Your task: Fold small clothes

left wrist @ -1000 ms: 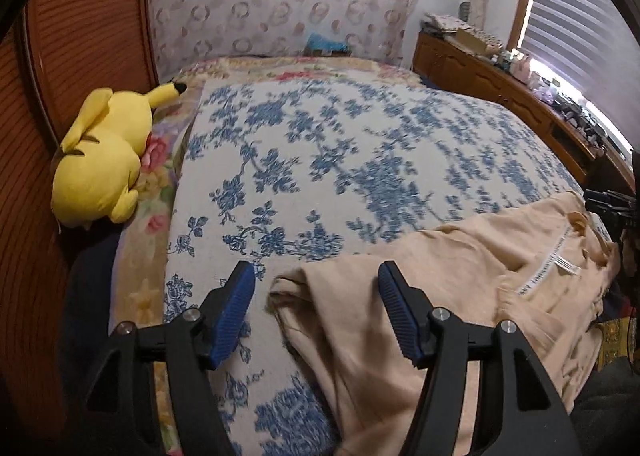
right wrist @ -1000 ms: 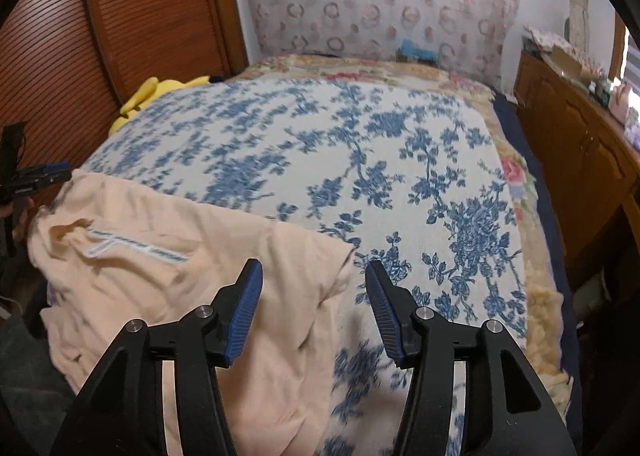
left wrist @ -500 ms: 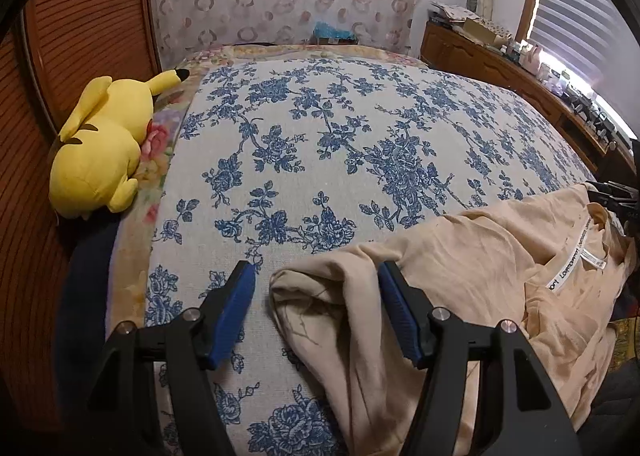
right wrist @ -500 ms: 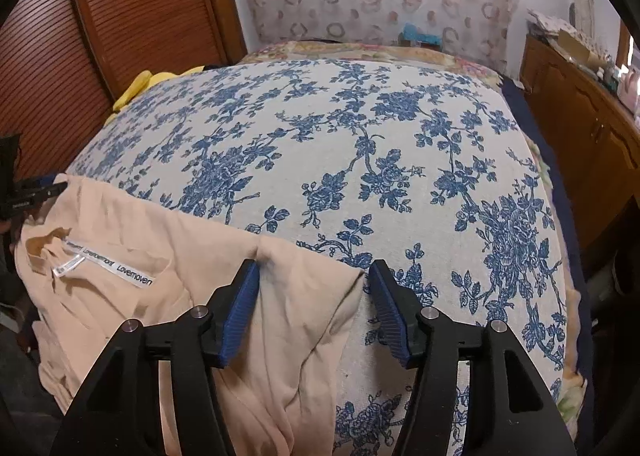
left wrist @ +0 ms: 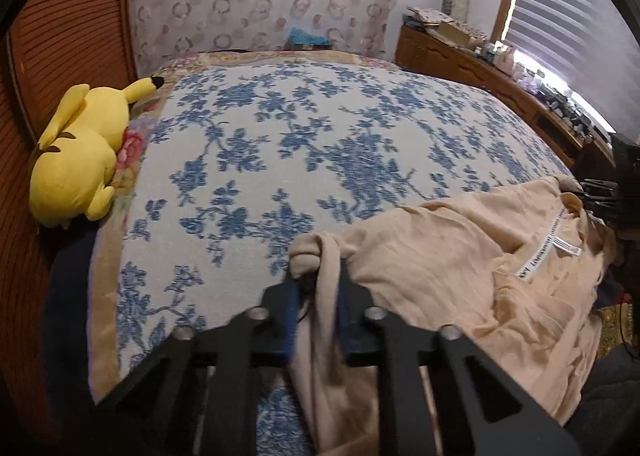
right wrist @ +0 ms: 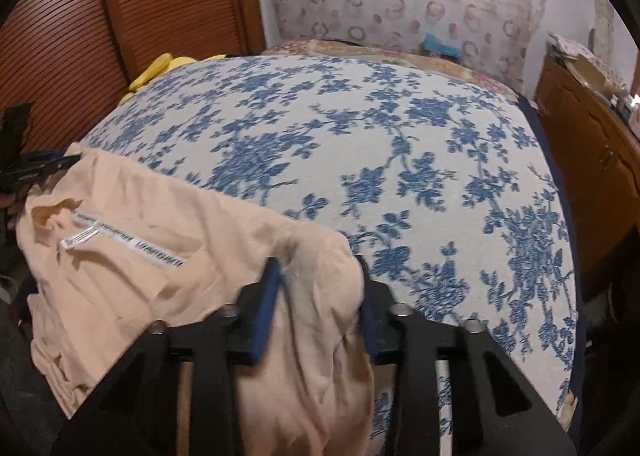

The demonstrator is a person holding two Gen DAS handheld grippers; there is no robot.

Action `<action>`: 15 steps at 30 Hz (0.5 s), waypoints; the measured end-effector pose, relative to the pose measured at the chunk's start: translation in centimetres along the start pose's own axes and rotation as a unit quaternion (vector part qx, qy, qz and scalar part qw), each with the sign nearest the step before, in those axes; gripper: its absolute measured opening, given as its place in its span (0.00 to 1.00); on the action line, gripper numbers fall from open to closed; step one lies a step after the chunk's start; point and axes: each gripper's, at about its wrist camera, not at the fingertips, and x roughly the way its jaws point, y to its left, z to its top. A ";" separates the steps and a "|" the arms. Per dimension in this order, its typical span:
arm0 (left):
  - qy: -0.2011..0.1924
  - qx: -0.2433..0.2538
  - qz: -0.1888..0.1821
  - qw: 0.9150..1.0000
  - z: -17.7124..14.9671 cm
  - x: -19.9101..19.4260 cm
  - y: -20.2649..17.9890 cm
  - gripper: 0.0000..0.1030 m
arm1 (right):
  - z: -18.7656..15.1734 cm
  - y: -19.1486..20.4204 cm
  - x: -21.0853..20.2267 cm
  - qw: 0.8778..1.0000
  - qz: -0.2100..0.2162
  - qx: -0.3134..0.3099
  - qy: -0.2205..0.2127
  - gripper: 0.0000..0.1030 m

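A peach garment (left wrist: 460, 268) with a white neck label lies bunched at the near edge of the bed. My left gripper (left wrist: 318, 296) is shut on its left corner, and cloth bulges out past the fingertips. In the right wrist view the same garment (right wrist: 132, 256) spreads to the left. My right gripper (right wrist: 320, 288) has its jaws closed in on the garment's right corner, with a thick fold of cloth between the blue pads (right wrist: 266, 296). Each gripper shows at the far edge of the other's view.
The bed has a blue-flowered white cover (left wrist: 320, 144). A yellow plush toy (left wrist: 80, 152) lies at the bed's left edge against a wooden slatted door (right wrist: 120, 16). A wooden dresser (left wrist: 500, 76) with clutter runs along the right side under a window.
Both grippers were open around the garment's corners. Both have now closed on the cloth, the left one tightly, and the corners are gathered up between the pads.
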 end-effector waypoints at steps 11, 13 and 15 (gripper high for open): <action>-0.105 0.003 -0.032 0.994 0.9 -9.5 -2.6 0.06 | -0.5 2.3 -8.4 0.996 0.006 0.000 -0.094 0.08; -0.133 0.008 -0.037 0.990 1.5 -12.2 -3.1 0.06 | 0.1 2.9 -11.0 0.993 0.003 -0.012 -0.114 0.08; -0.172 0.007 -0.049 0.984 2.4 -15.5 -3.4 0.06 | 0.9 3.5 -14.0 0.990 0.006 -0.019 -0.136 0.08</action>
